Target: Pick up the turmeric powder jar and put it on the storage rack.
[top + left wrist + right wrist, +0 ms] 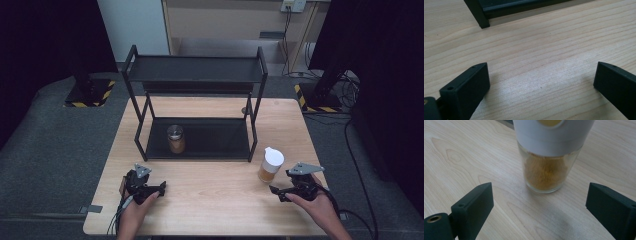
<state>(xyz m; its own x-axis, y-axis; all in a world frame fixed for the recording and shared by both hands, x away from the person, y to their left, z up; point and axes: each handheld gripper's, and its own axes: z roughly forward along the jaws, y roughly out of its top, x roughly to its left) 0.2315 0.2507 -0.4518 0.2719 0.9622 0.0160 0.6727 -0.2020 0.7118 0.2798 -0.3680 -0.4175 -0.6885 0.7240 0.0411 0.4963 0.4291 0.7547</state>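
Note:
A glass jar (270, 165) with a white lid and brown powder stands on the wooden table (215, 200), right of the black rack. My right gripper (275, 191) is just in front of it and to its right, held in a hand. In the right gripper view my right gripper (539, 200) is open, and the jar (545, 170) stands a little beyond the jaws, untouched. My left gripper (161, 189) rests near the table's front left. In its own view my left gripper (541, 77) is open over bare wood.
A black two-tier rack (195, 70) stands at the middle back of the table. A second jar (175, 139) with a metal lid and brown contents sits on its lower shelf, left side. One rack foot (481, 21) shows ahead of the left jaws.

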